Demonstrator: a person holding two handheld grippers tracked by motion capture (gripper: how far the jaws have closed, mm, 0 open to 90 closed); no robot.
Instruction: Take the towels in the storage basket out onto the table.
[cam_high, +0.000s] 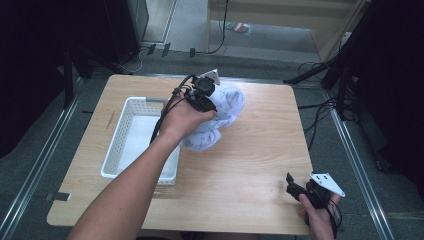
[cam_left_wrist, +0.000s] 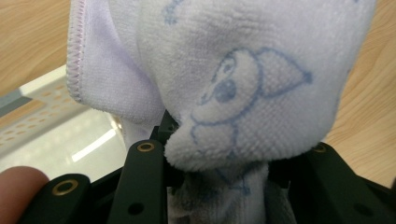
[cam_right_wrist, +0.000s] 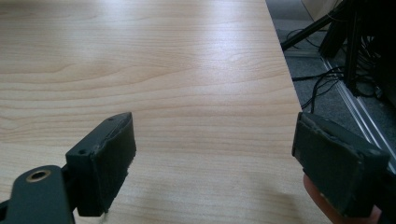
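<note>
A white towel (cam_high: 220, 117) with pale blue cartoon prints is bunched up just right of a white plastic basket (cam_high: 122, 132) on the wooden table. My left gripper (cam_high: 202, 97) is shut on the towel, and the cloth (cam_left_wrist: 243, 84) bulges out between and above its black jaws, hiding their tips. A basket corner (cam_left_wrist: 42, 107) lies behind on the left of that view. My right gripper (cam_high: 296, 190) rests low at the table's front right corner, open, with bare wood between its fingers (cam_right_wrist: 109, 154).
The wooden table (cam_high: 260, 150) has free room across its right half and front. Its right edge (cam_right_wrist: 285, 70) drops to a grey floor with cables and dark stand legs. The basket holds nothing that I can see.
</note>
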